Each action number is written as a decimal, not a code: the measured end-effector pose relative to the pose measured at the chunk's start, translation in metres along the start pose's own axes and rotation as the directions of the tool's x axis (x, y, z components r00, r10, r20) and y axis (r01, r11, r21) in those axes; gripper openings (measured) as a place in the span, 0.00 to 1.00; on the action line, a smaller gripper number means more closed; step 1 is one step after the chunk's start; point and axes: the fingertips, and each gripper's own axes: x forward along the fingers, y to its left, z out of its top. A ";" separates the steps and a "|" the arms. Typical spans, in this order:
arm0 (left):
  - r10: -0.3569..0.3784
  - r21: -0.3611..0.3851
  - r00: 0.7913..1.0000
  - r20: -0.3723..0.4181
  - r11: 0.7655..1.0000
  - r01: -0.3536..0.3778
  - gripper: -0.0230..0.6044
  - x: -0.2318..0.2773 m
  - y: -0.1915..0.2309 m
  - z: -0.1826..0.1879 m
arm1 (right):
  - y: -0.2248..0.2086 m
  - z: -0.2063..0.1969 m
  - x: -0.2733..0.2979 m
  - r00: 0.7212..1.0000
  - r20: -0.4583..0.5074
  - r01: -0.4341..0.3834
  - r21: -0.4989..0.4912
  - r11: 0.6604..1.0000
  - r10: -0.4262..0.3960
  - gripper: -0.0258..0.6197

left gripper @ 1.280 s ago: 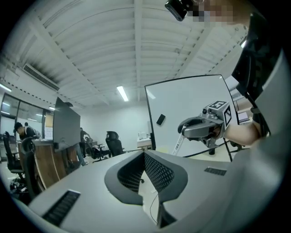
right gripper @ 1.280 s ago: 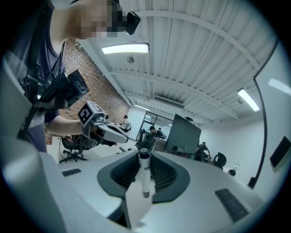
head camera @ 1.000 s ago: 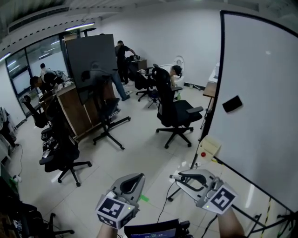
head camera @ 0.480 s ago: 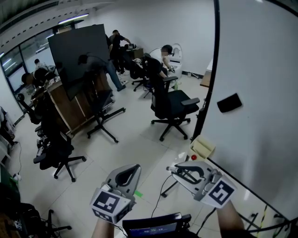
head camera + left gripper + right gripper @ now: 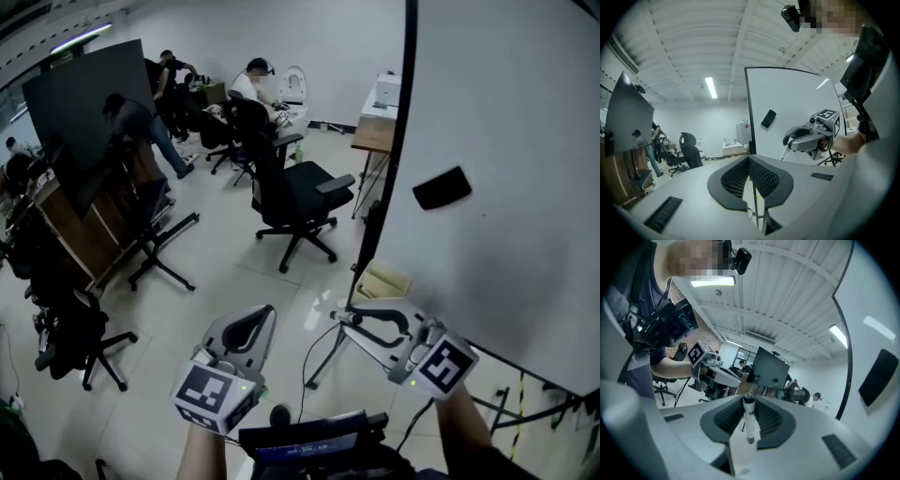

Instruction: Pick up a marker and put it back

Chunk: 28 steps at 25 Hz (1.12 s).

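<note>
Right gripper (image 5: 749, 404), ribbed dark jaws, pinches slim white cylindrical marker (image 5: 749, 425); left gripper (image 5: 749, 159), same ribbed jaws, pressed together, empty.

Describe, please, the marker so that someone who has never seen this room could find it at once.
Start at the big whiteboard on the right, with a black eraser on it. Near its lower corner, the person's right tongs grip the marker. It is the slim white stick standing between the pads; the left tongs beside them hold nothing.
</note>
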 end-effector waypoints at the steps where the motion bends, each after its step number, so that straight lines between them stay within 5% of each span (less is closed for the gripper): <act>1: -0.026 0.000 1.000 0.003 1.000 0.026 0.03 0.008 0.006 -0.001 | -0.006 -0.001 0.006 1.000 -0.004 0.019 -0.013 1.000 -0.019 0.18; 9: -0.255 0.022 0.967 0.024 0.967 0.255 0.03 0.061 0.051 -0.007 | -0.051 -0.010 0.040 0.966 -0.084 0.249 0.032 0.968 -0.246 0.18; 17: -0.399 -0.008 0.916 0.030 0.917 0.400 0.03 0.091 0.086 -0.013 | -0.086 -0.018 0.057 0.862 -0.226 0.469 0.019 0.883 -0.453 0.18; 22: -0.439 0.003 0.898 0.026 0.899 0.439 0.03 0.116 0.082 -0.013 | -0.116 -0.033 0.041 0.808 -0.259 0.553 0.021 0.833 -0.529 0.18; 28: -0.431 0.007 0.902 0.005 0.902 0.431 0.03 0.150 0.077 -0.009 | -0.151 -0.062 0.032 0.795 -0.279 0.569 0.036 0.822 -0.538 0.18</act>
